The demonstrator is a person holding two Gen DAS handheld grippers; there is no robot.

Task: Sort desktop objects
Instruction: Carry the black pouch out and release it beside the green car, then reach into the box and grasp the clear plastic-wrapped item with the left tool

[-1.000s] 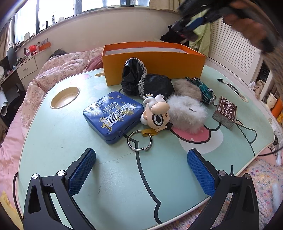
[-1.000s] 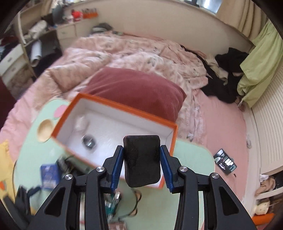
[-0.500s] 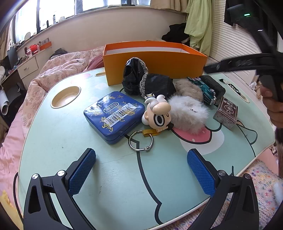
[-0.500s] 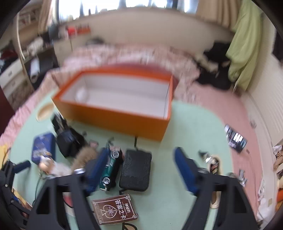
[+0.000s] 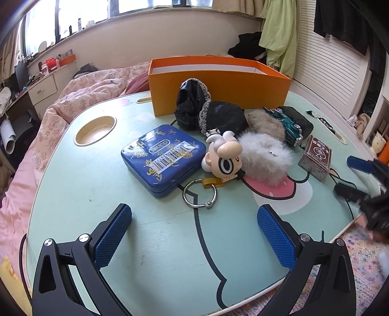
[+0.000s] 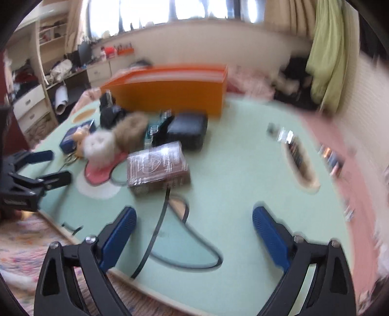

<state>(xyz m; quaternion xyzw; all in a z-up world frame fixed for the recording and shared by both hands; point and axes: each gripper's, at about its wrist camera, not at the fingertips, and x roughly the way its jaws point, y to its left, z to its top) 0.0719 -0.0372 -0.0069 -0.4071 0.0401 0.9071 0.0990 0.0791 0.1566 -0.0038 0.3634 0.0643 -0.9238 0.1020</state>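
Box [image 5: 218, 90], orange and open-topped, shows only white inner wall.

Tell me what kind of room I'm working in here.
Most likely a bedroom. The mint-green lap table carrying the orange box seems to sit on a bed with a pink floral quilt; a green garment hangs by the window, and a cluttered desk with drawers stands alongside.

Daylight comes through a wide window [image 5: 145, 4] above a cream wall [image 5: 145, 46]. A bed [image 5: 80, 97] with a pink quilt lies beneath it. White drawers [image 5: 43, 90] stand at the left, a green curtain [image 5: 279, 36] hangs at the right beside white slatted doors [image 5: 325, 73].
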